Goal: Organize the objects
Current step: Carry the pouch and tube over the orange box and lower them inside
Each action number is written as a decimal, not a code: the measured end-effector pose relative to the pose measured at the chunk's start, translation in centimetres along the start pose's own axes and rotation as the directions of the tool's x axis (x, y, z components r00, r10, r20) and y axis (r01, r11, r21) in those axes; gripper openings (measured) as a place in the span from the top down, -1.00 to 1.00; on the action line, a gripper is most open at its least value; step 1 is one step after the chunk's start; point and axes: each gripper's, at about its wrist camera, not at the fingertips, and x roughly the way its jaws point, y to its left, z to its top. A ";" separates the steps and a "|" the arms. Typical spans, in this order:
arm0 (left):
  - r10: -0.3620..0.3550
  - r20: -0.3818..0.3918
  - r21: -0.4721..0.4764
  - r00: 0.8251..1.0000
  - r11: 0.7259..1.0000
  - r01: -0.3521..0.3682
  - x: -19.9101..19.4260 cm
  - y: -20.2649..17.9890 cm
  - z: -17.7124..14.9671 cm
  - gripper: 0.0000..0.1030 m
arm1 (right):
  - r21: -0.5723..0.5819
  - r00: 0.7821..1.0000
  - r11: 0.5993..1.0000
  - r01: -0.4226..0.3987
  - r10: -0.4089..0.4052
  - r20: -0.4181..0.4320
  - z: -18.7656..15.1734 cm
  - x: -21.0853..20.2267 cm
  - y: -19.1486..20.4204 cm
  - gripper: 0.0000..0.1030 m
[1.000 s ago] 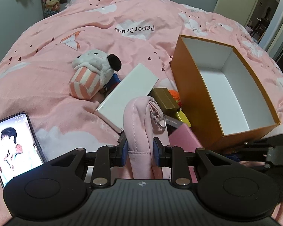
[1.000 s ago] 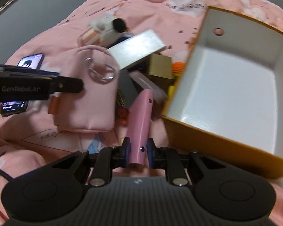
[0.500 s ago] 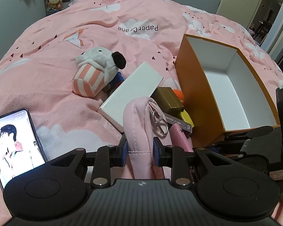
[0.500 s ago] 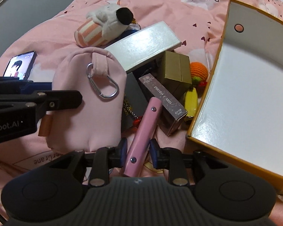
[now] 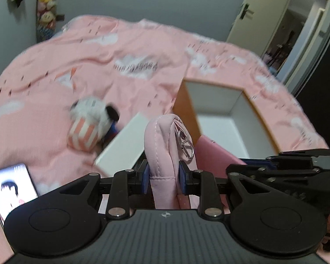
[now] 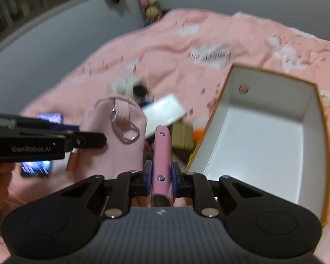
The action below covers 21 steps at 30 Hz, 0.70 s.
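Both tools have come up off the bed since a second ago: the pile of clutter that sat close under them now lies lower and farther off, and the pictures smear with the motion. That suggests both items are lifted clear and, I judge, headed for the open box, which stands empty just to the right.

The left tool is pinching a soft pink pouch by its lower end; the fabric is padded, stitched along the seam, and a silver clip dangles from a loop at its top. The right tool is pressed tight on a slim pink case, smooth and rigid-looking, with 2 small metal studs along its edge, pointing up and away.

The box is stiff cardboard, orange outside, white inside, with a small round hole in its far wall. On the pink cloud-print bedspread remain a fuzzy striped plush toy, a flat white box and a lit phone.
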 end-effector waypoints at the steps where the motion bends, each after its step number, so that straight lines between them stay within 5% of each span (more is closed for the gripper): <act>1: -0.009 0.014 0.011 1.000 1.000 0.009 -0.3 -0.3 0.8 0.42 | 0.024 1.000 1.000 -0.007 0.006 0.028 0.4 -0.9 -0.6 0.65; 6: -0.113 0.006 0.060 0.994 0.992 0.112 0.7 -2.9 4.2 0.41 | 0.148 0.983 0.988 0.042 -0.068 0.172 1.6 -4.6 -3.8 0.65; 10: -0.152 -0.042 0.118 0.987 0.981 0.156 4.8 -6.6 5.8 0.41 | 0.273 0.966 0.954 0.125 -0.180 0.188 1.2 -4.5 -7.4 0.65; 17: -0.052 -0.218 0.174 0.975 0.981 0.092 13.2 -10.4 3.7 0.42 | 0.417 0.967 0.895 0.156 -0.224 0.120 -1.4 -0.7 -11.5 0.65; 21: 0.040 -0.229 0.249 0.973 0.968 0.019 14.5 -11.5 2.3 0.42 | 0.436 0.969 0.886 0.154 -0.221 0.106 -2.4 1.2 -12.3 0.65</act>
